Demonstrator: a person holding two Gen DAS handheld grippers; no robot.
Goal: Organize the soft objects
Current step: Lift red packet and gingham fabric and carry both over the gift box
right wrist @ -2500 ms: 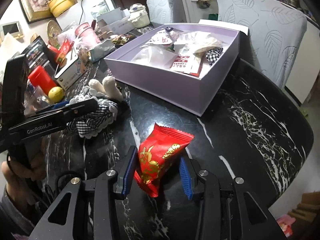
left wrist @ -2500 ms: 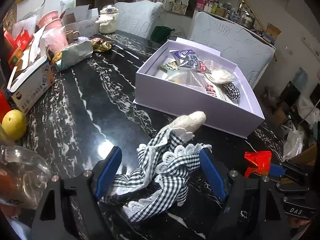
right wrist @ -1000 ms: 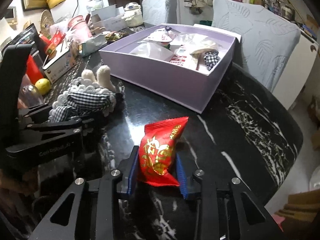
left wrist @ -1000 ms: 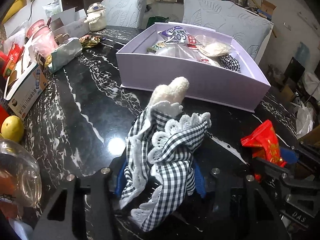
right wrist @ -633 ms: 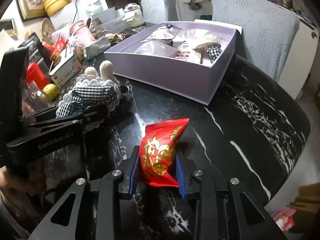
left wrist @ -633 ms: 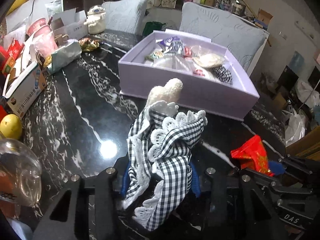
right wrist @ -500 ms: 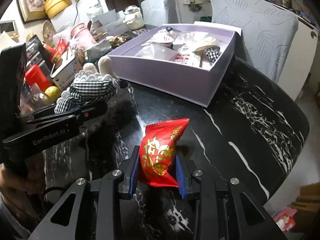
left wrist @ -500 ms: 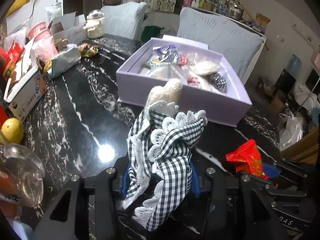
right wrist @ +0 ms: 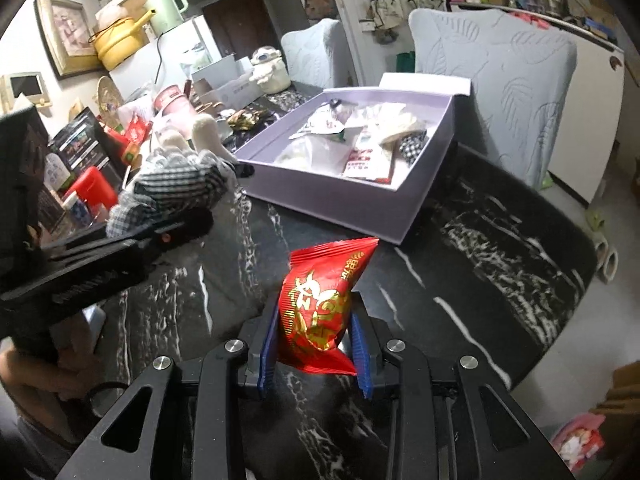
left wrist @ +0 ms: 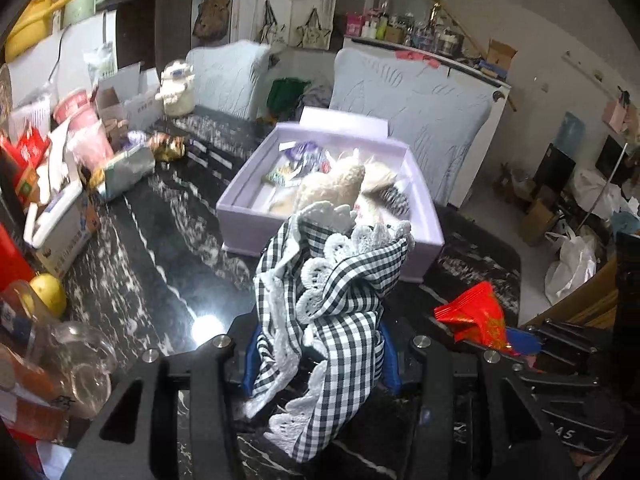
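Item one: black-and-white gingham plush toy with lace trim and cream fleece ears (left wrist: 332,296), clamped mid-body in the left tongs (left wrist: 318,354), held clear of the black marble tabletop (left wrist: 160,264) just short of the open lilac cardboard box (left wrist: 256,232). Judged light, limp and compressible; loose fabric droops, so hold the padded bulk, not the lace. Item two: red foil snack packet with gold print (right wrist: 324,308), pinched across its lower half in the right tongs (right wrist: 314,354), raised before the same box. Judged light, slick and crushable; gentle pressure on the flat faces suits it.
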